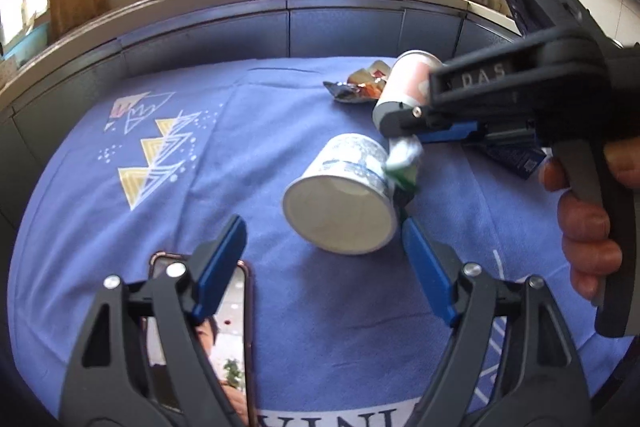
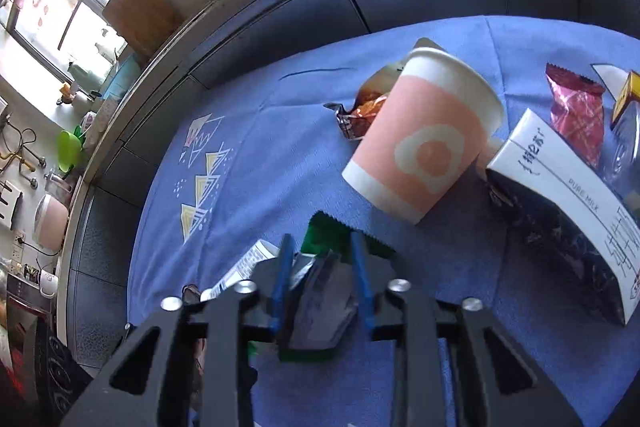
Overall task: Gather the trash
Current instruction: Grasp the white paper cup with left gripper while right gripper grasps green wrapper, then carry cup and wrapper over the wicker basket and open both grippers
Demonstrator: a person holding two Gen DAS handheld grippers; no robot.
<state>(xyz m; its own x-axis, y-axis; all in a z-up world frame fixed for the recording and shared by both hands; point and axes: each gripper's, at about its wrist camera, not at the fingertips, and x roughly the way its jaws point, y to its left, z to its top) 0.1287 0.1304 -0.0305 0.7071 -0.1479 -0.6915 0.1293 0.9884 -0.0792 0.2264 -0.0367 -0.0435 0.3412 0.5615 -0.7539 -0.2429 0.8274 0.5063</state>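
Left gripper (image 1: 324,239): jaws wide apart, holding nothing, above the blue cloth (image 1: 280,131) covering the worktop.
Right gripper (image 2: 322,267): closed on a crumpled green wrapper (image 2: 320,291).
White-blue cup (image 1: 344,195): on its side mid-cloth, touching the wrapper.
Pink cup (image 2: 424,143): tilted, beside the milk carton (image 2: 568,203).
Snack wrappers (image 2: 360,111): toward the far edge.
Phone (image 1: 240,327): near edge, under the left gripper.

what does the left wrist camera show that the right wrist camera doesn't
Only the left wrist view shows the smartphone, the blue-patterned cup on its side, and the open left hand-held gripper. Only the right wrist view shows the milk carton and red wrapper. Both show the pink cup, blue cloth, and right hand-held gripper clamping a green wrapper.
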